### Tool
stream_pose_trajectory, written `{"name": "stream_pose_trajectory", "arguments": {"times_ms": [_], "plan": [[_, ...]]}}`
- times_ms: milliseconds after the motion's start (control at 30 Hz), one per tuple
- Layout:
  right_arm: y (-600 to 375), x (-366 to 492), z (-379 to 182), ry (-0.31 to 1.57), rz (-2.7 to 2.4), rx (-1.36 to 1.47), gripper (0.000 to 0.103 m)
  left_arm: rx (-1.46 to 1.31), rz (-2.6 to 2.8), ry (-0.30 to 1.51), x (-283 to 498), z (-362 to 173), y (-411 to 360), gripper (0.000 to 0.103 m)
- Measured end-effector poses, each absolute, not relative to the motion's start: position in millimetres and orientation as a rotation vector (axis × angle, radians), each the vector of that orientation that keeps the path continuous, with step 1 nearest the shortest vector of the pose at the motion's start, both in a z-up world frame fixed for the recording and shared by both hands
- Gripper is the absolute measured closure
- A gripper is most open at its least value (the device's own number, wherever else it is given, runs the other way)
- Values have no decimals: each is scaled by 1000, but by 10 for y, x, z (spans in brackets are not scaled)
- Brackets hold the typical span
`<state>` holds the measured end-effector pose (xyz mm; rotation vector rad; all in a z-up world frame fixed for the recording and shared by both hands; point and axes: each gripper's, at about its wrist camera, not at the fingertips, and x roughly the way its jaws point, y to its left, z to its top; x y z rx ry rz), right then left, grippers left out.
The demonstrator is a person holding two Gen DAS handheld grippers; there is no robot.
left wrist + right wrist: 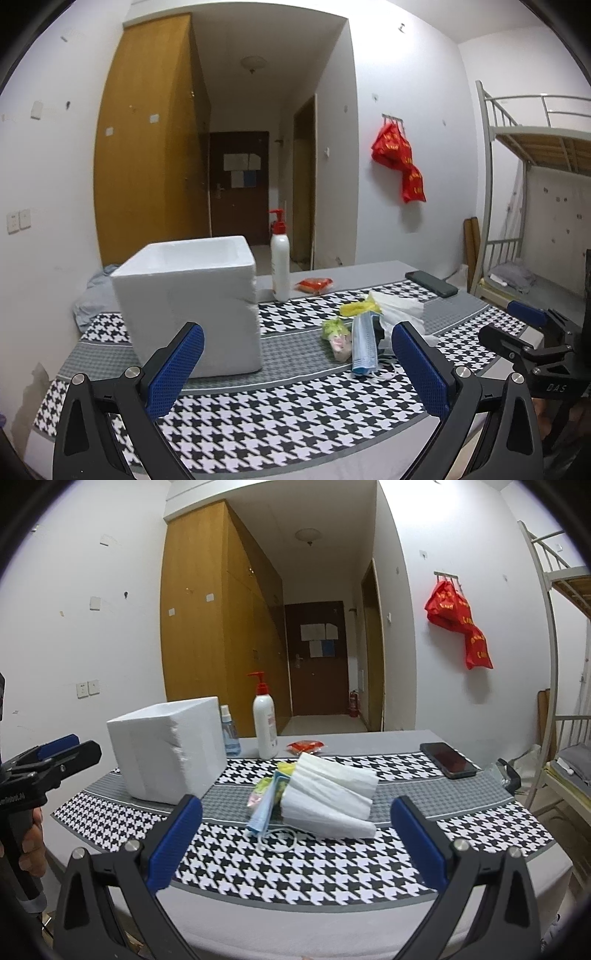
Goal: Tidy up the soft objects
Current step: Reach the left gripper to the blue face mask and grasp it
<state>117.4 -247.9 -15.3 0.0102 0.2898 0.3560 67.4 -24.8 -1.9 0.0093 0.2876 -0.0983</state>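
A white foam box stands open-topped on the left of the houndstooth cloth. Right of it lies a small heap: a stack of folded white tissues, a blue face mask, a yellow-green packet and a yellow item. My left gripper is open and empty in front of the box. My right gripper is open and empty, just short of the tissues and mask. Each gripper shows at the edge of the other's view.
A white pump bottle and a small blue spray bottle stand behind the box. A red packet and a black phone lie farther back. A bunk bed stands to the right.
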Motion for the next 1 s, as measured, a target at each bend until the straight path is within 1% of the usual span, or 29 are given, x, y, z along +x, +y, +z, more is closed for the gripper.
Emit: {"name": "stream_pose_trajectory", "arguments": {"times_ms": [800, 867, 1000], "plan": [[-2748, 1731, -439, 404, 313, 67, 0, 175, -199, 505, 1665, -383, -911, 1], [-2754, 1745, -444, 409, 316, 71, 0, 184, -187, 527, 1752, -407, -936, 3], [-2757, 1765, -458, 411, 321, 75, 0, 211, -193, 546, 1891, -448, -1006, 11]]}}
